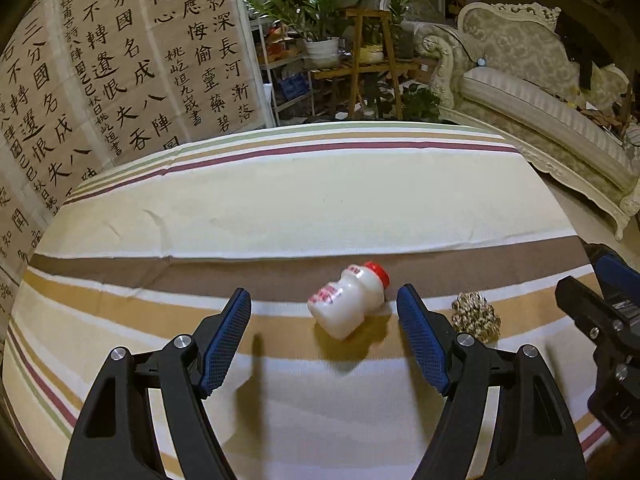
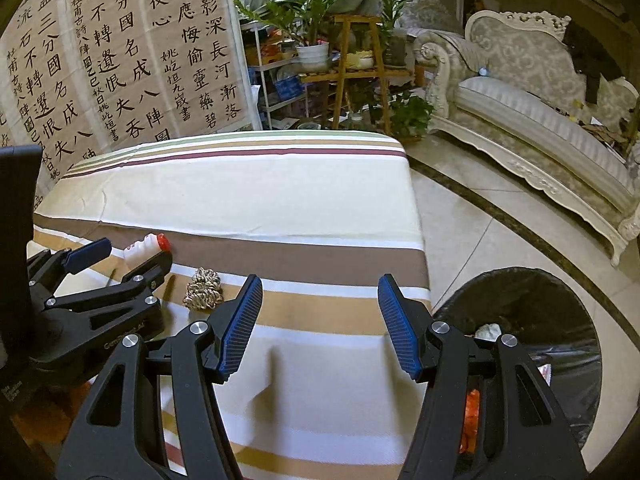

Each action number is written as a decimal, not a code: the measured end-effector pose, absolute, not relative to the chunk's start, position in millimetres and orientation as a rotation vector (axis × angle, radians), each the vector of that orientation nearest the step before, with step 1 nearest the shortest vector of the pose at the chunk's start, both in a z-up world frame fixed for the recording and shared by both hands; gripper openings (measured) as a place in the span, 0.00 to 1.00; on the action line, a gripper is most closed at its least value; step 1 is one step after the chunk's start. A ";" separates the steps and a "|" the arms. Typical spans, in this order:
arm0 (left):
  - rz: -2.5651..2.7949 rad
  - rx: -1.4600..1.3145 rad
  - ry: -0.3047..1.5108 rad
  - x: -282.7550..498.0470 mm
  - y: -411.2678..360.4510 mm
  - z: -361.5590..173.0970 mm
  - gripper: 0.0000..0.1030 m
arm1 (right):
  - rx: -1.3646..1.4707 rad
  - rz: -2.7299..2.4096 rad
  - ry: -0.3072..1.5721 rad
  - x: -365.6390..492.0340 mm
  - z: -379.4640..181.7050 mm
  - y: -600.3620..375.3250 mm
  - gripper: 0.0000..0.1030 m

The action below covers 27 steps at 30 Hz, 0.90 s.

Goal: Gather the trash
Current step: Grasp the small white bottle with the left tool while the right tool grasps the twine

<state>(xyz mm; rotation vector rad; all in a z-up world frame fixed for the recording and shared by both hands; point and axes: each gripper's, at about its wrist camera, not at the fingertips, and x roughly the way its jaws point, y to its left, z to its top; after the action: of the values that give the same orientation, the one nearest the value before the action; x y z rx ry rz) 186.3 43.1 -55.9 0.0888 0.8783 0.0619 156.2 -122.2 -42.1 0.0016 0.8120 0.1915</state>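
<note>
On the striped tablecloth [image 1: 280,200], a small white bottle [image 1: 346,304] with a red cap lies on its side, the cap turned toward the far right. Just right of the bottle sits a bundle of tan braided rope [image 1: 476,316], close to it but not touching. Both rest along the brown and tan bands of the cloth.

Over the bottle hangs the left gripper [image 1: 324,320], its blue-padded fingers [image 1: 226,340] spread wide on either side. The bottle lies in the gap, nearer the right-hand finger, and neither pad presses on it. From the right wrist view the same gripper [image 2: 120,258] shows at the left, the bottle's red cap [image 2: 162,241] peeking out beyond its fingertips.

Right of the bottle and rope, the right gripper [image 2: 320,316] is poised above the near right corner of the cloth. Its jaws stand apart with only bare fabric between them, and it holds nothing. The rope [image 2: 204,290] lies just left of its left finger.

Beyond the table's right edge, down on the tiled floor [image 2: 480,220], stands a bin lined with a black bag [image 2: 540,312]; something white and something orange show inside it.
</note>
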 end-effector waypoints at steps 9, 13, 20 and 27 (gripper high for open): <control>0.018 0.098 0.892 186.9 41.0 -58.9 0.36 | -0.006 0.205 0.831 162.7 -48.1 -110.1 0.57; 0.023 0.088 0.884 183.6 44.2 -56.7 0.36 | -0.011 0.212 0.830 162.3 -48.4 -103.9 0.57; 0.050 0.080 0.869 175.7 55.1 -51.9 0.36 | -0.023 0.233 0.829 162.1 -47.0 -90.5 0.57; 0.105 0.060 0.858 167.6 76.8 -47.1 0.36 | -0.046 0.270 0.831 160.3 -48.9 -70.3 0.57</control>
<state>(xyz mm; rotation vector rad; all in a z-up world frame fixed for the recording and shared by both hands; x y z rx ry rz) 167.6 76.8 -47.1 0.0598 0.8577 0.1051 160.3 -70.3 -48.9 -0.0457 0.8309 0.2700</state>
